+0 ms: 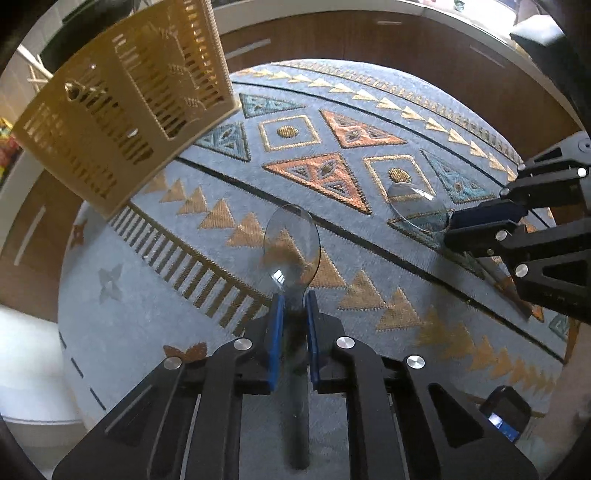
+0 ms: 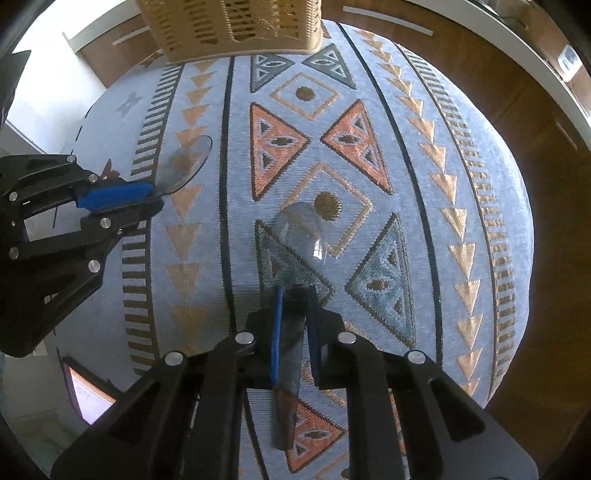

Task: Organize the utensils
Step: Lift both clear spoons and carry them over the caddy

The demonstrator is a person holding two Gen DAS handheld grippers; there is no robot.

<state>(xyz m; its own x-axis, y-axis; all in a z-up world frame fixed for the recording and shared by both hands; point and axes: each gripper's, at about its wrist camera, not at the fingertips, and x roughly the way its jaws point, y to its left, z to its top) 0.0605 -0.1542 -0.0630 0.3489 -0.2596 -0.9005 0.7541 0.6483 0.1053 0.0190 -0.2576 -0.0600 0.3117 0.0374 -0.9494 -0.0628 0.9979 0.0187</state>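
Observation:
Two clear plastic spoons are held over a round surface covered by a patterned blue cloth (image 1: pixel 147 314). My left gripper (image 1: pixel 293 301) is shut on the handle of one clear spoon (image 1: pixel 291 247), whose bowl sticks out ahead of the blue pads. My right gripper (image 2: pixel 295 295) is shut on the handle of the other clear spoon (image 2: pixel 303 236). In the left wrist view the right gripper (image 1: pixel 452 225) comes in from the right with its spoon bowl (image 1: pixel 415 206). The right wrist view has the left gripper (image 2: pixel 153 195) at the left with its spoon bowl (image 2: pixel 184 166). A tan slotted basket (image 1: pixel 122 110) stands at the far edge of the cloth.
The basket (image 2: pixel 240 26) sits at the top of the right wrist view. Brown wooden cabinet fronts (image 1: pixel 369 40) ring the round surface. A small dark device with a lit screen (image 1: pixel 504 413) lies near the cloth's edge. Another lit screen (image 2: pixel 88 395) shows below the surface's edge.

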